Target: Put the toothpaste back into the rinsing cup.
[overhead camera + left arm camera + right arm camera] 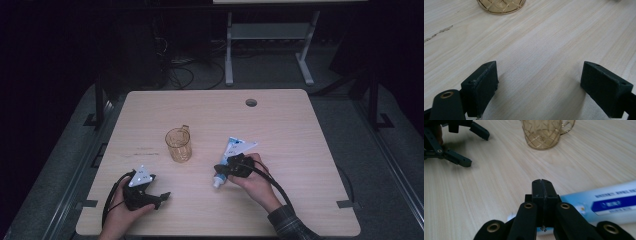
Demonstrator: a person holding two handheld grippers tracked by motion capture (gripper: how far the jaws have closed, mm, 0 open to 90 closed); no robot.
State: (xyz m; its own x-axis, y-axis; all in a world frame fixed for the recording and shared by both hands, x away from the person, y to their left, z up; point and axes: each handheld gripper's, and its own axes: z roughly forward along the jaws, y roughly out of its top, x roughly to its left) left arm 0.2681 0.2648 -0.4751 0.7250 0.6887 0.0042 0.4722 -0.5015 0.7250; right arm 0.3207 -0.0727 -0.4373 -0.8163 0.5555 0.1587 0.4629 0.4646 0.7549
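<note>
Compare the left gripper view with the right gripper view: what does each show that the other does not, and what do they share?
Left gripper view: the left gripper holds its black jaws wide apart over bare wood, with nothing between them. Right gripper view: the right gripper has its black jaws shut together, a white-and-blue toothpaste tube lies across beneath them, and the left gripper rests farther off. Shared: the amber patterned glass mug and the pale wooden table.

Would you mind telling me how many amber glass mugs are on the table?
1. The amber mug stands upright near the table's middle, left of the toothpaste tube; none seem hidden.
</note>
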